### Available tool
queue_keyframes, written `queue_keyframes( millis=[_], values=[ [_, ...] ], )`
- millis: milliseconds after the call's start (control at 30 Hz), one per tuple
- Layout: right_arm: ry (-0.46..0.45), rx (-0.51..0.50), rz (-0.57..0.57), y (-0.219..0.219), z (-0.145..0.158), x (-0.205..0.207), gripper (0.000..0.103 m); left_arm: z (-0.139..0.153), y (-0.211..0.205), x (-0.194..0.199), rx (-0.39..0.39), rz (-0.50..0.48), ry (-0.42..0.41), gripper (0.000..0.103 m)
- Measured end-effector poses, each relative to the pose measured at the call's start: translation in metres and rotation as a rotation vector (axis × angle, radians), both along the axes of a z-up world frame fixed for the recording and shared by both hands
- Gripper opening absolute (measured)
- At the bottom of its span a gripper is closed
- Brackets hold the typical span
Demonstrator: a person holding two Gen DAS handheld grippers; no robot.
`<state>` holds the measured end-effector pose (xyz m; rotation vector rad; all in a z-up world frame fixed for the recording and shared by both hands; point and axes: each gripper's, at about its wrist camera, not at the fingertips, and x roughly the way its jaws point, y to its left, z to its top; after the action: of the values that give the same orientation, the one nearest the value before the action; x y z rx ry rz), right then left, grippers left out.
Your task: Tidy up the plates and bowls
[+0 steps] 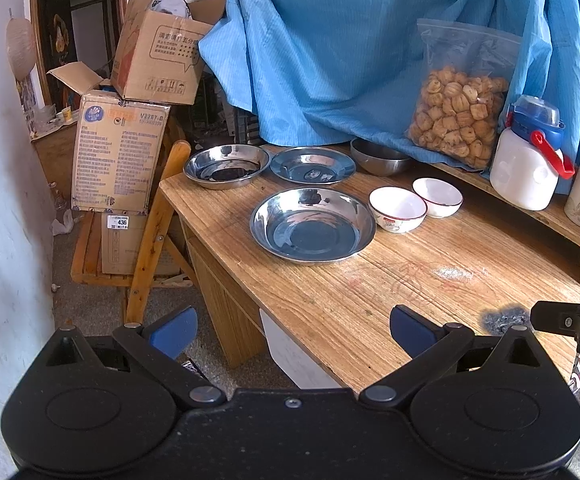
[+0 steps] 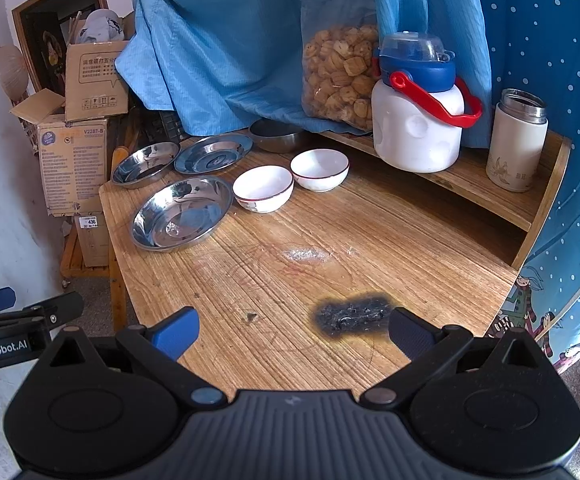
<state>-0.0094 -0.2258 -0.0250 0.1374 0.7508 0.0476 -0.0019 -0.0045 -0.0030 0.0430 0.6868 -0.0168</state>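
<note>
My left wrist camera sits off the near-left corner of the tabletop [image 1: 370,300], above its edge, facing toward twelve o'clock across the steel plates [image 1: 313,224] and white bowls [image 1: 397,209]. My right wrist camera hangs over the near edge further right, looking toward eleven o'clock, with the burn mark [image 2: 352,316] close below. Both views share the plates, bowls, white jug [image 2: 418,128] and blue cloth [image 1: 350,48], all at middle distance.

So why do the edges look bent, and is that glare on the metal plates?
Left wrist view: the fisheye lens bows the table edge and darkens the corners; the nearest steel plate mirrors blue cloth. Right wrist view: same bending, bright daylight glare on that plate, everything sharp.
</note>
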Motion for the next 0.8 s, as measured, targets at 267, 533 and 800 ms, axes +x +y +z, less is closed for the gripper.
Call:
queue_keyframes(
  millis=[267,533,800],
  values=[
    [0.000,0.000,0.000,-0.0003,-0.0001,0.0003,0.103,-0.0015,0.0038,0.0028,-0.004,0.004,0.005,0.102],
    [0.001,0.002,-0.001,-0.0017,-0.0005,0.0006,0.103,-0.0031,0.0025,0.0046,-0.002,0.009,0.010,0.102],
    [0.003,0.004,0.002,-0.0035,-0.0008,0.0020,0.103,-0.0026,-0.0022,0.0069,0.005,0.012,0.010,0.102]
  ],
)
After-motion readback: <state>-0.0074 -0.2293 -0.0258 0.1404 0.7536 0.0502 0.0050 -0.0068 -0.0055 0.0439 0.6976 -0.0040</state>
